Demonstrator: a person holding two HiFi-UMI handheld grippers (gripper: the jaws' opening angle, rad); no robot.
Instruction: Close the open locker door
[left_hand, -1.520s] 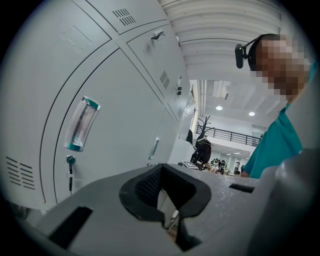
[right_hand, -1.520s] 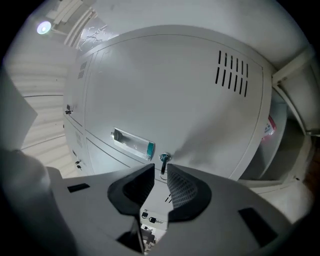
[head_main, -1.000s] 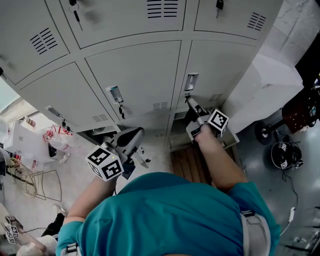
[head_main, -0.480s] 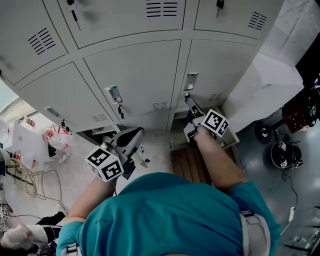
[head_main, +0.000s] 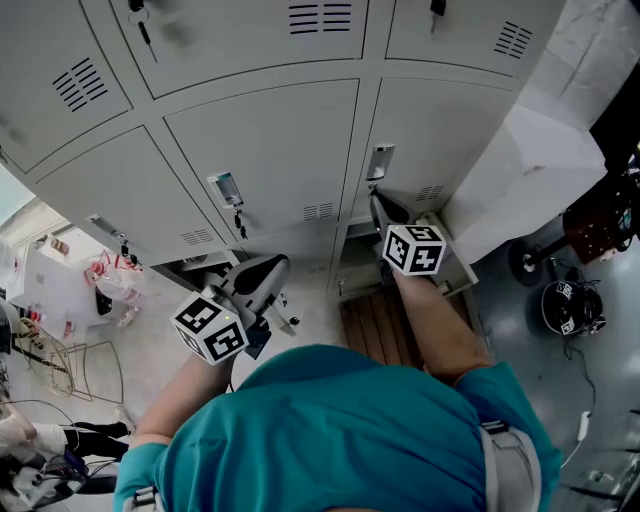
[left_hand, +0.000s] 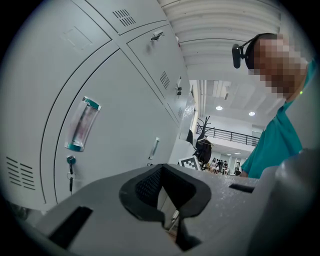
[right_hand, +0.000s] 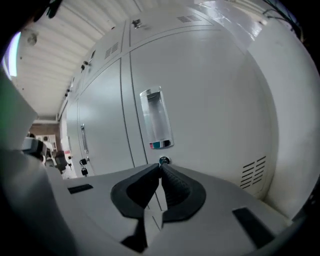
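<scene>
My right gripper (right_hand: 160, 168) had rolled, fingers (right_hand: 176, 186) pressed together at the lock (right_hand: 163, 160) just beyond their tips, so I judged the locker door (right_hand: 215, 100) shut.

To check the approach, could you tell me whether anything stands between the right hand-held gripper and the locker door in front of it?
Nothing visible does. The right hand-held gripper, jaws together, points straight at the locker door, its tips right by the round lock.
</scene>
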